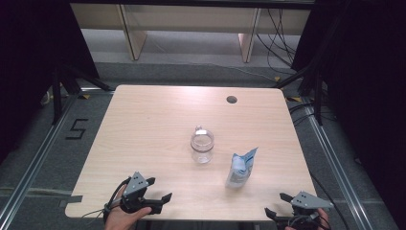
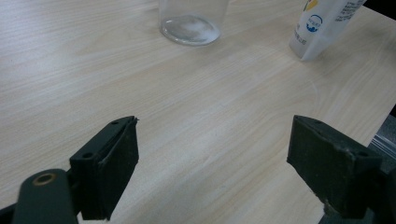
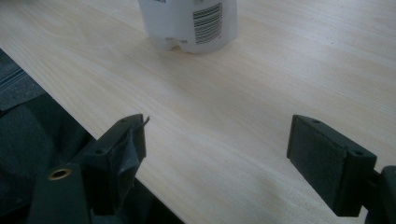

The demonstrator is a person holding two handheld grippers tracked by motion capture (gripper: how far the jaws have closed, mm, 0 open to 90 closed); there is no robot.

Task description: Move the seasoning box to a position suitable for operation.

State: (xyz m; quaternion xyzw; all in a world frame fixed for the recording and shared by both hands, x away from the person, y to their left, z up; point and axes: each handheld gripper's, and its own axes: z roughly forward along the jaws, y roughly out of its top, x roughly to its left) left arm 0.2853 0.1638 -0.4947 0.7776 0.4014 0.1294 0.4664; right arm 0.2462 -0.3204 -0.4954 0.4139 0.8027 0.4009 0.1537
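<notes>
A clear glass jar (image 1: 202,146) stands open-topped near the middle of the wooden table (image 1: 153,124). Right of it stands a white and blue pouch (image 1: 240,168), torn open at the top. My left gripper (image 1: 158,190) rests at the table's front left, held by a hand, jaws wide apart and holding nothing. In the left gripper view the jar (image 2: 190,23) and the pouch (image 2: 322,23) lie well ahead of the gripper (image 2: 212,163). My right gripper (image 1: 278,204) sits open at the front right edge. The right gripper view shows the pouch's barcoded base (image 3: 191,25) beyond the gripper (image 3: 217,161).
A round cable hole (image 1: 231,99) sits near the table's far right corner. Cables (image 1: 282,43) and wooden furniture legs (image 1: 134,38) lie on the floor beyond the table. Metal rails (image 1: 33,163) run along both sides. The floor carries a mark "5" (image 1: 76,129).
</notes>
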